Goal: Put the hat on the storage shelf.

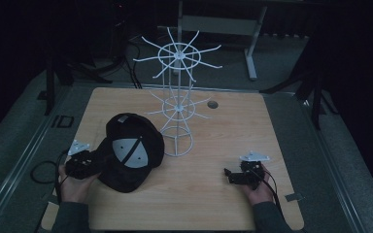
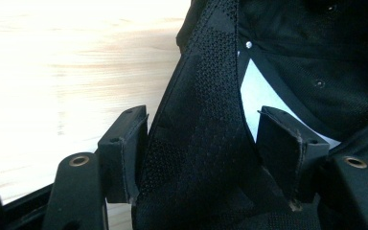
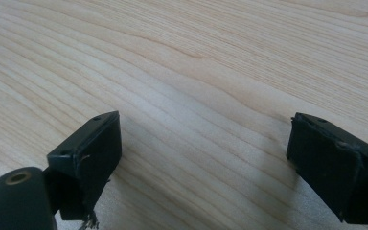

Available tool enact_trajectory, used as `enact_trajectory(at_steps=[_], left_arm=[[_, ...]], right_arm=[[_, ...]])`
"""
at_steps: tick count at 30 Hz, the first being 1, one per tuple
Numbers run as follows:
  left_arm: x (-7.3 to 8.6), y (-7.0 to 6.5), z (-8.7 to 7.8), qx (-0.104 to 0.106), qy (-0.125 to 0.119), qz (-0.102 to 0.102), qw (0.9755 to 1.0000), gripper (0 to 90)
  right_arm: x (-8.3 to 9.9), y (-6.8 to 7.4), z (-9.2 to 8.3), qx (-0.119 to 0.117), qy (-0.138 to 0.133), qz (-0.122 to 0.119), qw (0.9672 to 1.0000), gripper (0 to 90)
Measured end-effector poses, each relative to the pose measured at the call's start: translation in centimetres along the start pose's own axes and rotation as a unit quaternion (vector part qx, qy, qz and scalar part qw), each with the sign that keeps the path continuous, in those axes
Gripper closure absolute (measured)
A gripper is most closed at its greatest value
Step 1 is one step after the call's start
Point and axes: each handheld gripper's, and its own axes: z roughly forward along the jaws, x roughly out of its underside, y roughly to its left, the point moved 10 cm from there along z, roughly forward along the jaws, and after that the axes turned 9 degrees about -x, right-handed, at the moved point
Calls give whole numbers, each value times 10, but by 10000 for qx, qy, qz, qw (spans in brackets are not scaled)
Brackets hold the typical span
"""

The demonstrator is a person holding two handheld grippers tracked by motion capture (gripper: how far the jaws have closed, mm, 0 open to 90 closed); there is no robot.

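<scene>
A dim lab or studio is showing here: black stands (image 1: 53, 77) and cables (image 1: 126, 58) are surrounding a lone wooden counter (image 1: 223, 126) on grey carpet (image 1: 14, 141).

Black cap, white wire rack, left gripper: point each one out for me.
Black cap (image 1: 141, 133), high view, on its dark crown.
White wire rack (image 1: 177, 141), high view, on the ring base on the table.
Left gripper (image 2: 202, 143), left gripper view, midway between its fingertips, where the cap's mesh sits.
</scene>
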Motion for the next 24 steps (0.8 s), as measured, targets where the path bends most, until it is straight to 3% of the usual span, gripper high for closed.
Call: enact_trajectory(at_steps=[2,6,15,20,24], left_arm=[[0,5,-1,-109,1,-101,9999,366],[2,6,-1,11,31,-180,9998,365],[14,-6,-11,452,179,74,9988,365],[23,-16,-17,715,376,381,9960,394],[33,-26,-17,940,627,731,9909,437]], right_arm=[[0,0,0,0,3,-1,10000,116],[0,0,0,1,4,2,10000,116],[0,0,0,0,4,1,10000,116],[0,0,0,0,4,1,10000,116],[0,0,0,-1,3,-2,10000,116]])
